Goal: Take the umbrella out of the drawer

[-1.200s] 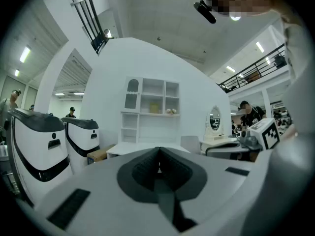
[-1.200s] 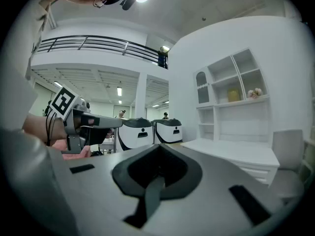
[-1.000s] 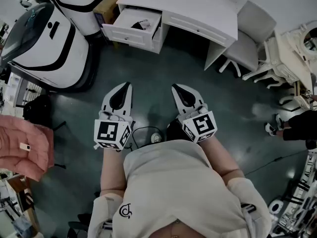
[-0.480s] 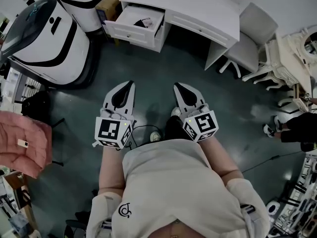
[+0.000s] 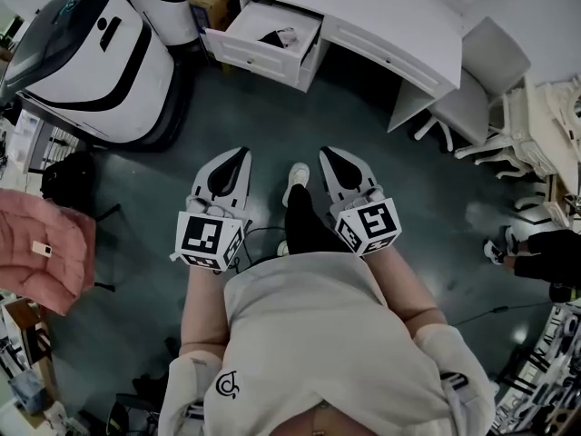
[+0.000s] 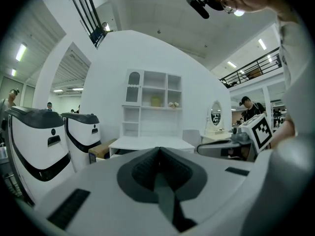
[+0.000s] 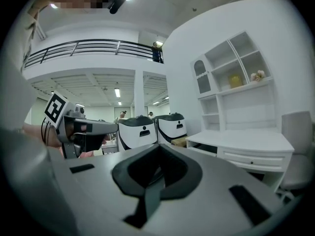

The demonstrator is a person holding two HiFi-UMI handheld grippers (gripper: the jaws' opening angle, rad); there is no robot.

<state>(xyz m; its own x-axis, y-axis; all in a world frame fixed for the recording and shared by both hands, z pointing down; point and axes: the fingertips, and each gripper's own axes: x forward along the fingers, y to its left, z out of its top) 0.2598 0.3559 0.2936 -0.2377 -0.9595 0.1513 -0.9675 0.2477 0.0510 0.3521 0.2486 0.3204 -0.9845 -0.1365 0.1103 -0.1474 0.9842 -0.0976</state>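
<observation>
In the far open drawer (image 5: 259,59) lies a dark thing (image 5: 271,37), too small to tell. The white desk (image 5: 372,12) runs off the top edge. The pink padded cloth (image 5: 41,257) runs off the left edge.

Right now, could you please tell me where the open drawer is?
Head view, upper centre-left: the open white drawer juts from the white desk, right of the white-and-black machine.

White drawer (image 5: 259,57) and desk (image 5: 363,7); dark grey-green floor (image 5: 272,116); pink garment (image 5: 36,243); white shoe (image 5: 295,178)
</observation>
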